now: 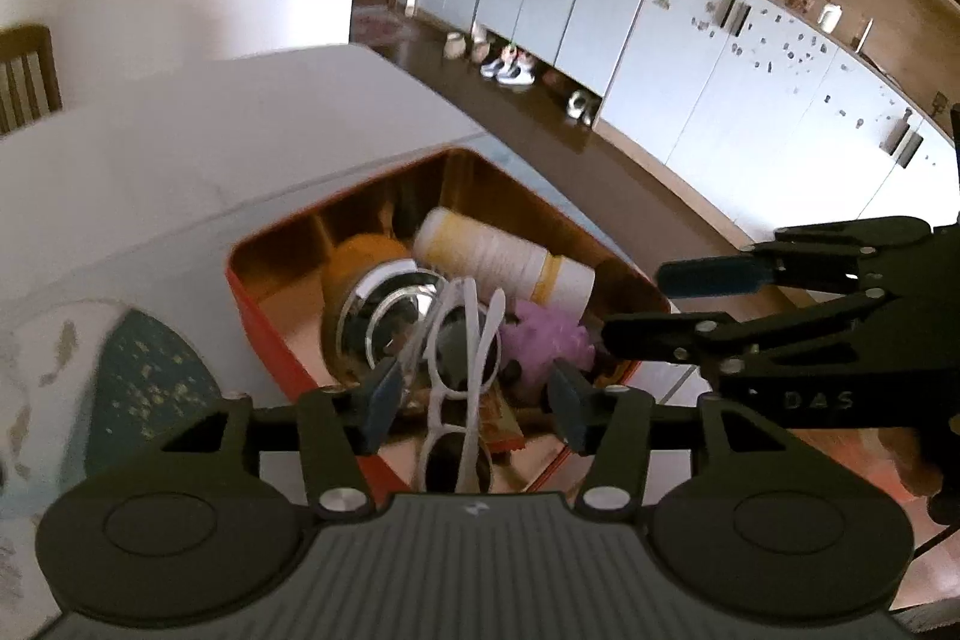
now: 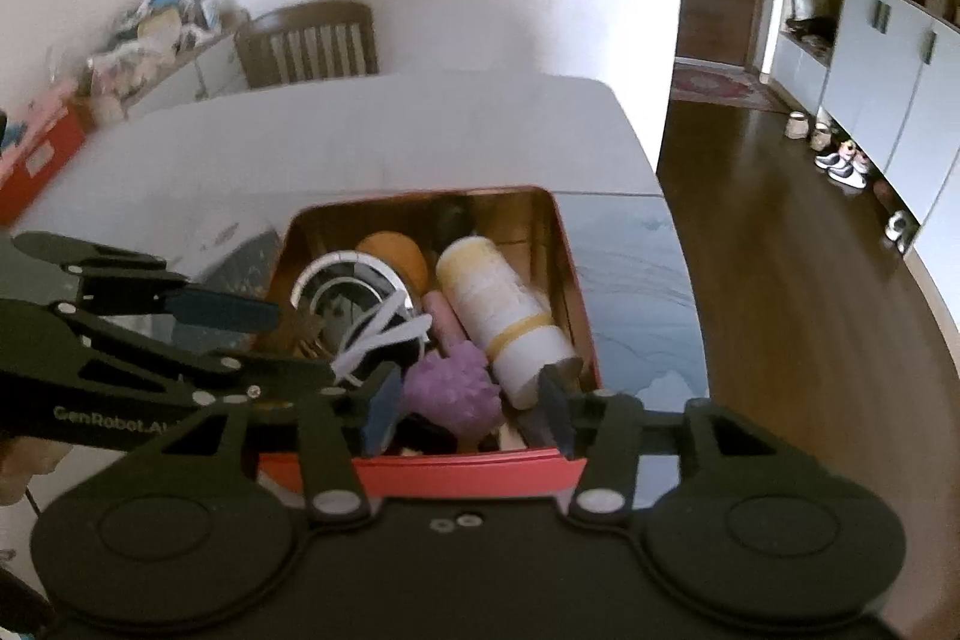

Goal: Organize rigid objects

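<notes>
The red rectangular tin box (image 2: pixel 420 466) on the grey desk (image 2: pixel 360 130) is seen already filled with white-framed plastic sunglasses (image 1: pixel 462 370), a cream cylindrical bottle (image 2: pixel 504 316) and a purple knobbly toy (image 2: pixel 450 388), little being judged left, while both the left hand-held gripper (image 1: pixel 474 400) and right hand-held gripper (image 2: pixel 468 400) are held open and empty.

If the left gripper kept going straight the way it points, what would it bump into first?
Most likely the white glasses, lying between the open left gripper fingers in the red box. Depth is hard to judge; the shiny metal bowl lies just beyond.
</notes>
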A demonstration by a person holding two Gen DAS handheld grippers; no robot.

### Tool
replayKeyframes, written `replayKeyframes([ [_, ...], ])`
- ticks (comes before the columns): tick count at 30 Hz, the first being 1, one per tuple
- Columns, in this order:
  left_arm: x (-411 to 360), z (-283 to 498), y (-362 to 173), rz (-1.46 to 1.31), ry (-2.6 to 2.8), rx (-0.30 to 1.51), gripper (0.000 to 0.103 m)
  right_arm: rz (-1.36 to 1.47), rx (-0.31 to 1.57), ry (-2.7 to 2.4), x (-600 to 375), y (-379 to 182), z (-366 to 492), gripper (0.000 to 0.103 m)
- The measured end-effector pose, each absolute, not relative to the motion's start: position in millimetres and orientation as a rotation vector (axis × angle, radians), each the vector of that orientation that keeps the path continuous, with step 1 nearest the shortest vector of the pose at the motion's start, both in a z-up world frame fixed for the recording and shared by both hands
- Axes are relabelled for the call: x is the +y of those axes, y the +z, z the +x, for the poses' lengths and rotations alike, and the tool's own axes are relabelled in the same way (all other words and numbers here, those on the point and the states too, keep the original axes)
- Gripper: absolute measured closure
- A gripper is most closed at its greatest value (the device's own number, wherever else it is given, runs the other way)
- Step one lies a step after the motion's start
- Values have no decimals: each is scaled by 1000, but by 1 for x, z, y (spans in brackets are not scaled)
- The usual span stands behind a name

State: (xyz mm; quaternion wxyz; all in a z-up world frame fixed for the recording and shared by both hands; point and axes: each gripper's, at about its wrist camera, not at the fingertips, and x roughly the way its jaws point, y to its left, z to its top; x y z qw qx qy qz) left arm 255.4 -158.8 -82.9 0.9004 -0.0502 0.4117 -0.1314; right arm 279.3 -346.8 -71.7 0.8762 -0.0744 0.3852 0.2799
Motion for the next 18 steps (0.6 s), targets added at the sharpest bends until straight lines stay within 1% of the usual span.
replayKeyframes([
  [1, -158, 252, -79, -96, -271, 840, 50, -146, 797, 580, -348, -70, 276, 43],
  [2, -156, 249, -76, -89, -267, 828, 49, -140, 791, 576, -348, -67, 272, 42],
  [6, -148, 237, -62, -69, -251, 785, 37, -99, 771, 563, -348, -58, 257, 37],
  [8, -143, 229, -55, -62, -245, 768, 33, -87, 754, 545, -347, -55, 249, 31],
  [10, -137, 223, -49, -56, -238, 754, 30, -63, 750, 536, -347, -52, 242, 28],
  [11, -134, 219, -46, -49, -231, 747, 29, -52, 747, 530, -347, -52, 239, 24],
  [13, -128, 212, -41, -46, -229, 737, 27, -30, 736, 520, -345, -49, 231, 18],
  [15, -121, 205, -37, -55, -235, 730, 23, -12, 729, 513, -343, -47, 224, 14],
  [18, -113, 196, -34, -62, -225, 725, 19, 17, 714, 503, -338, -44, 214, 3],
])
